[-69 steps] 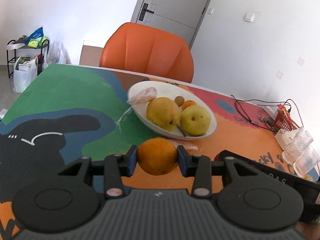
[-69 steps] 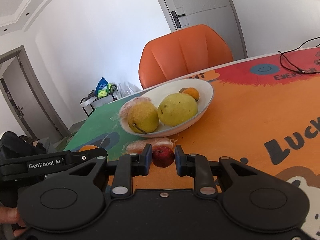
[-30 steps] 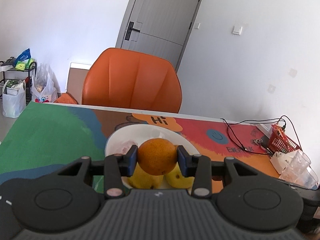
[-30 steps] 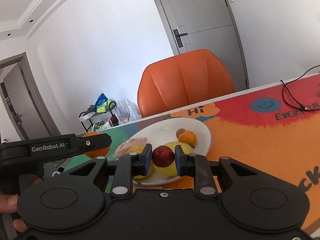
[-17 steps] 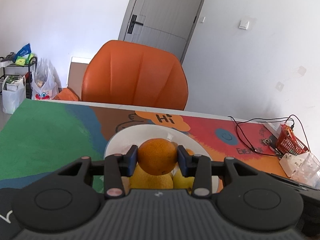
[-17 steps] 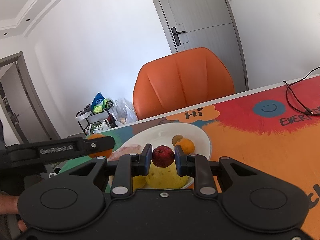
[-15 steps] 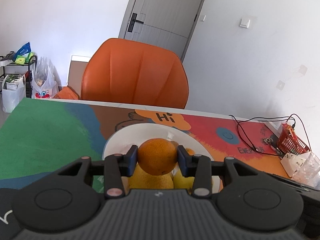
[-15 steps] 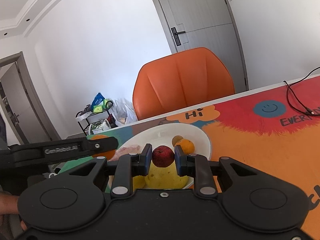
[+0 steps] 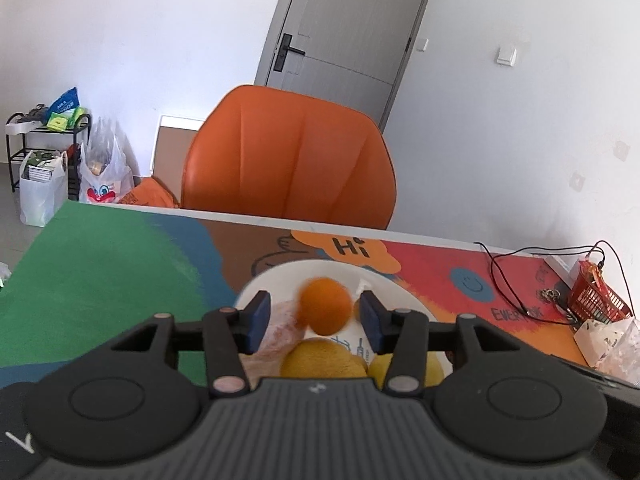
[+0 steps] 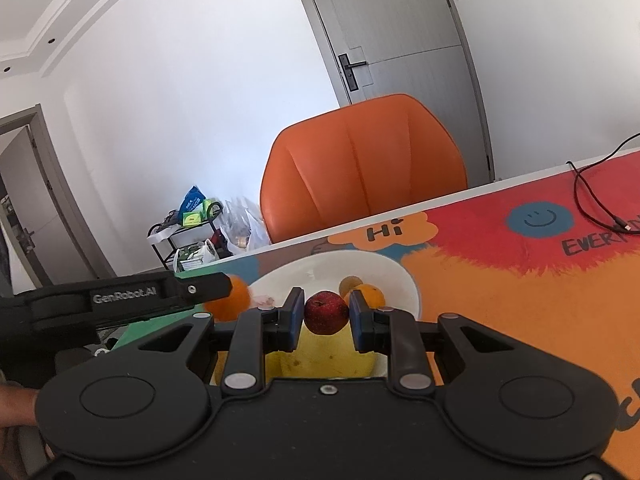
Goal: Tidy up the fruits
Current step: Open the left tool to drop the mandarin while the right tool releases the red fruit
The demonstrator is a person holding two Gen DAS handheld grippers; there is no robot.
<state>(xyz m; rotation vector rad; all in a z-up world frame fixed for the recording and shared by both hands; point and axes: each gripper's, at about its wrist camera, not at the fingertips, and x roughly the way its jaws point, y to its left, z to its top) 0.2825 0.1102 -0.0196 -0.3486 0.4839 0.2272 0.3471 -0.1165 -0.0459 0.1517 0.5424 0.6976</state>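
Left wrist: blurred orange (image 9: 325,305), seemingly loose between opening fingers (image 9: 257,316).

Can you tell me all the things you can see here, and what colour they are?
orange: one, orange, blurred, loose between the left pads above the bowl
bowl: one, white, on the table
pears: two, yellow, in the bowl
red fruit: one, dark red, held over the bowl
chair: one, orange, behind the table
table: one, multicoloured
left gripper: black, jaws opening
right gripper: black, shut on the red fruit
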